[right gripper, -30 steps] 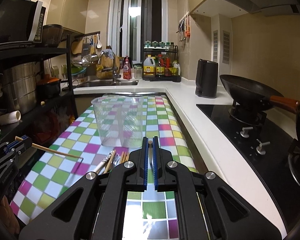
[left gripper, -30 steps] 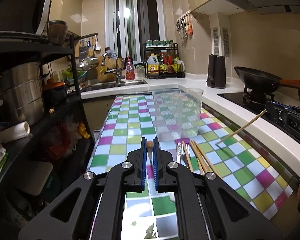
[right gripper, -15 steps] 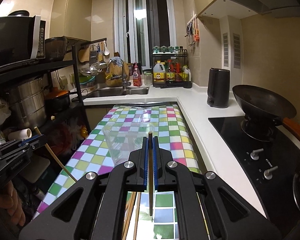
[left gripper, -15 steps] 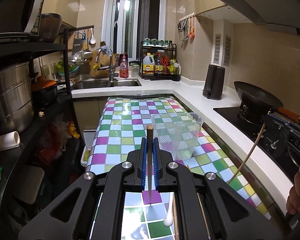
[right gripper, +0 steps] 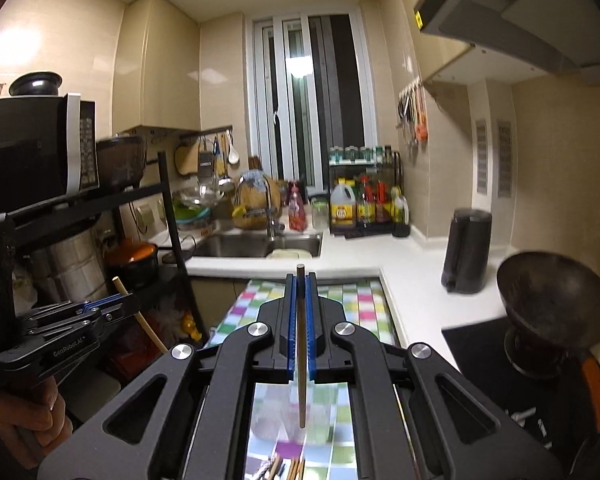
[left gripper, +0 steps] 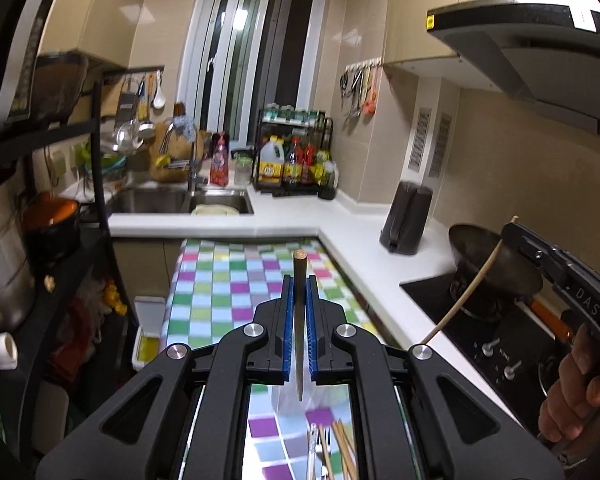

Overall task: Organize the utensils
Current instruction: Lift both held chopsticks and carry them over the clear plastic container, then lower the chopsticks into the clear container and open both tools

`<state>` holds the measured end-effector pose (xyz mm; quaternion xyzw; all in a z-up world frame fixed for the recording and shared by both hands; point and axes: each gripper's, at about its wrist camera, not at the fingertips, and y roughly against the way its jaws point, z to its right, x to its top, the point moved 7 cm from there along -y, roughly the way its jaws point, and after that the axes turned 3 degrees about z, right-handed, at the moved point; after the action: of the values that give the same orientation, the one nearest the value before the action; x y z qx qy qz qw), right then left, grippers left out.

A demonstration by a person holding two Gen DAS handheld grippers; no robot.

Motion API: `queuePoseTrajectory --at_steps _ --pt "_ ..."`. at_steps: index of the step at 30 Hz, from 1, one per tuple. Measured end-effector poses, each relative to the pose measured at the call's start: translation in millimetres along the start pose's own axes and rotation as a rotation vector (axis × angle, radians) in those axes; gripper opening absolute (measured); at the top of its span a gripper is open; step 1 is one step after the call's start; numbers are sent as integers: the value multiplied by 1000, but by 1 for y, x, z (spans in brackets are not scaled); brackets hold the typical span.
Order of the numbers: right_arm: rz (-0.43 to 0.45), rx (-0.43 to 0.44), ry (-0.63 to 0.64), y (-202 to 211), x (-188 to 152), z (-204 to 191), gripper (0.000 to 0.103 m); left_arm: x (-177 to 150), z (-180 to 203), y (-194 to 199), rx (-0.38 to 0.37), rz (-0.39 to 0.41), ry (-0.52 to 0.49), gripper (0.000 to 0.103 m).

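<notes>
Below, the checkered tablecloth (left gripper: pixel 236 280) runs between a black shelf rack (left gripper: pixel 96 184) and the white counter (left gripper: pixel 364 236), with a wok (right gripper: pixel 556 308) on the stove. Only the left wrist view shows the person's hand (left gripper: pixel 576 396) around the right gripper's handle. Each chopstick is brown wood: the left gripper (left gripper: pixel 300 300) is clamped on one chopstick (left gripper: pixel 299 320), the right gripper (right gripper: pixel 301 300) on another chopstick (right gripper: pixel 301 360). Loose chopsticks (left gripper: pixel 342 456) lie on the cloth underneath.
</notes>
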<state>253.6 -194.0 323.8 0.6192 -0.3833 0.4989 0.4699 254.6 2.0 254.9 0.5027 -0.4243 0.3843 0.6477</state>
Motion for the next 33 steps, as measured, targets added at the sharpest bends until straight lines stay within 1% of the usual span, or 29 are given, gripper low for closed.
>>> queuePoseTrajectory --at_steps 3,6,9,13,17,22,24,27,29,30,31,32,33 --pt "23 -8 12 -18 13 -2 4 19 6 -12 -8 25 -10 6" --pt "11 -16 4 -42 10 1 4 20 7 -35 -12 4 -5 6" --pt "-31 -19 -6 -67 -9 5 4 5 4 -67 -17 -59 13 6" --pt "-89 -38 -13 -94 -42 12 4 -28 -4 -105 -6 -142 31 6" --pt "-156 -43 -31 -113 -78 20 4 -61 -12 -130 -1 -226 53 6" --pt "-242 -37 -24 -132 -115 19 4 -90 -18 -150 0 -301 73 6" --pt "-264 -43 -18 -136 -126 19 4 -100 -18 -157 -2 -324 80 6" --pt "-287 -44 -23 -139 -136 20 5 -102 -16 -159 9 -314 55 6" --pt "-302 -41 -17 -140 -140 18 7 -101 -16 -159 3 -319 65 6" --pt "-307 -43 -10 -141 -141 18 9 -100 -14 -160 1 -320 68 6" --pt "-306 -51 -5 -139 -141 18 17 -98 -14 -160 4 -314 66 9" --pt "-302 -58 -5 -137 -140 18 27 -95 -14 -157 14 -306 60 17" --pt "-296 -66 -6 -135 -138 19 32 -92 -14 -155 23 -295 54 25"
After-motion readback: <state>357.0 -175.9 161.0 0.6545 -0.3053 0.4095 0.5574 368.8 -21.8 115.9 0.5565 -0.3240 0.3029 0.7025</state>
